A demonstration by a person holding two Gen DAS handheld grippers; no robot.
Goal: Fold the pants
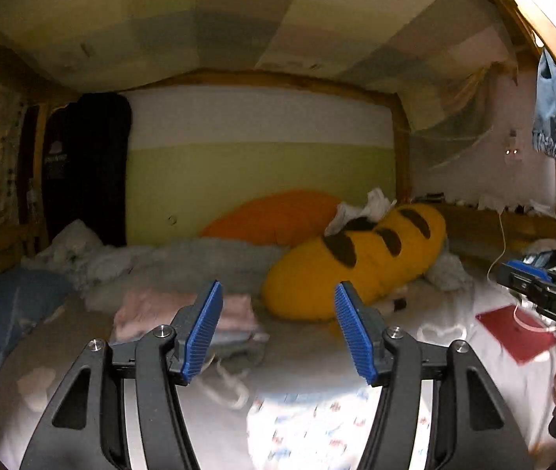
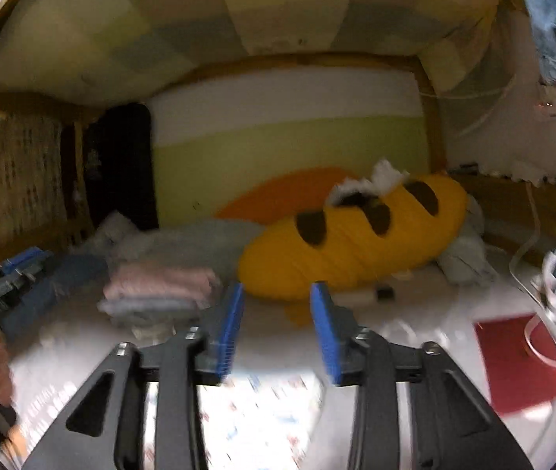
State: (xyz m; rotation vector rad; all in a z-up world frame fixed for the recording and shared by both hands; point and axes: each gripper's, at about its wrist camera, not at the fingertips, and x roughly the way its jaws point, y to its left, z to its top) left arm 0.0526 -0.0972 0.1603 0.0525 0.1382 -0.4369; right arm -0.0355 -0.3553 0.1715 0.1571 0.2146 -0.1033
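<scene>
On the near bed, the printed pants [image 1: 309, 427] (soft, light, likely best pinched at an edge) lay below the left gripper [image 1: 278, 329] and right gripper [image 2: 276, 329], both parted and empty.

Two wrist fisheyes, side by side, looking down the length of a bed

The left wrist view looks almost level along its own blue fingers [image 1: 203, 333] from close above the bed [image 1: 454, 372], facing the green-and-white far wall [image 1: 258, 164]; the right wrist view does the same from a place just to the right, its picture blurred. Both share the yellow striped cushion [image 1: 356, 262], the orange pillow [image 1: 274, 215], the stack of folded clothes [image 2: 160, 290], the red booklet [image 2: 513, 360] and the printed white cloth [image 1: 309, 427] right beneath the fingers. Each catches the other: the right gripper [image 1: 540, 293] at the left view's right edge, the left gripper [image 2: 7, 282] at the right view's left edge.
</scene>
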